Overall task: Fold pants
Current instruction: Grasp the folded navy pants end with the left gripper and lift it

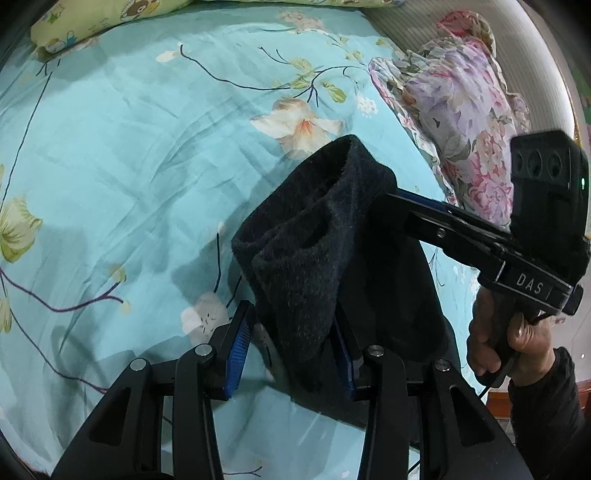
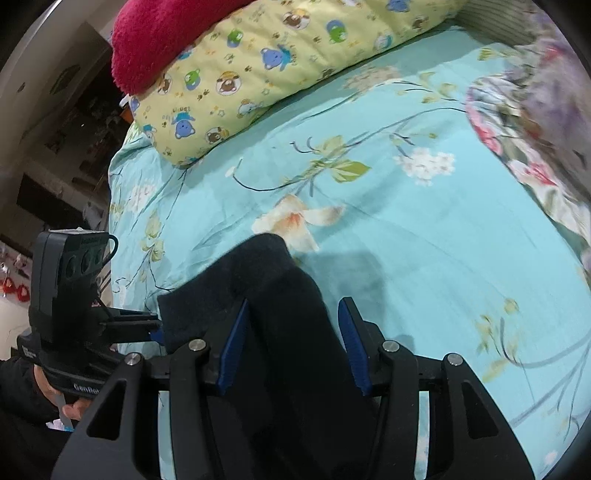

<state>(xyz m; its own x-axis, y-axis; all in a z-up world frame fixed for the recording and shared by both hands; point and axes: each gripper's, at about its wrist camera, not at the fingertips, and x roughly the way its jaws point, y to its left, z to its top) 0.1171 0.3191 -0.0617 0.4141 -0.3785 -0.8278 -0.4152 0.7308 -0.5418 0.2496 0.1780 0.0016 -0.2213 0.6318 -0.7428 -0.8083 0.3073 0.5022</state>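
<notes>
At the far left of the left wrist view, a yellow cartoon-print pillow lies along the head of the bed, whose turquoise floral sheet fills most of the frame. Low in the middle, the left claw has its blue-padded fingers spread, with a fold of the dark pants hanging in the gap between them; the cloth lies against the right-hand pad while the left pad stands clear, so the claw is not pinched onto it. The pants are bunched and lifted above the sheet, fuzzy inner side showing at two rounded openings. Further right, the right claw reaches in from the side and its tips vanish into the fabric (I cannot tell from here whether they are pressed together). Behind it lies a crumpled floral quilt, and at the lower right a hand grips the handle.

In the right wrist view, the left claw comes in from the left edge at the corner of the pants. A red fleece blanket rests on top of the cartoon pillow beyond. In the centre the right claw has its blue fingers parted, the dark cloth draped between them and touching the left pad, the right pad bare. The sheet spreads rightward to the floral quilt
</notes>
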